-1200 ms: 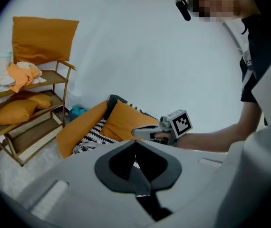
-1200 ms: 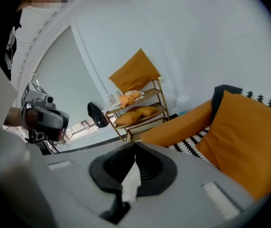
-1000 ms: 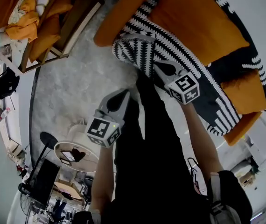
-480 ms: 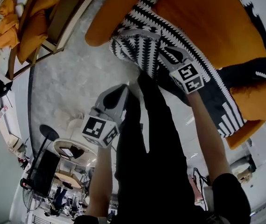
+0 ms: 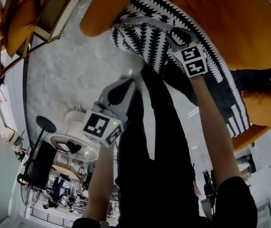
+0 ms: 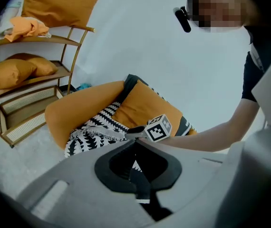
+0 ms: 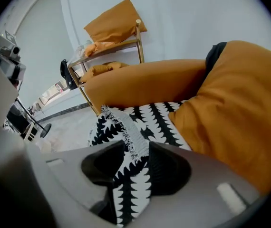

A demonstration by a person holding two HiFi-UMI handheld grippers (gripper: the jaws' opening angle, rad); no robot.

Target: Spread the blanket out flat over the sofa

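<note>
The blanket (image 7: 157,118) is draped over the sofa (image 7: 140,82) seat beside the left arm, bunched rather than flat. Its fringed edge lies between the right tongs (image 7: 136,145), which are being opened, so a release is judged to be in hand. The left tongs (image 6: 135,140) are held closed and empty, well apart. Next, a fresh edge must be gripped and drawn outward. Cushions (image 6: 12,75) are kept on the far-left shelf (image 6: 31,39)

Black-and-white blanket (image 5: 142,30) draped over front of orange sofa (image 5: 235,23). Right gripper (image 5: 172,34) set at fringed hem, jaws opening, blanket edge between. Left gripper (image 5: 126,85) held apart, above grey floor (image 5: 73,75).
</note>
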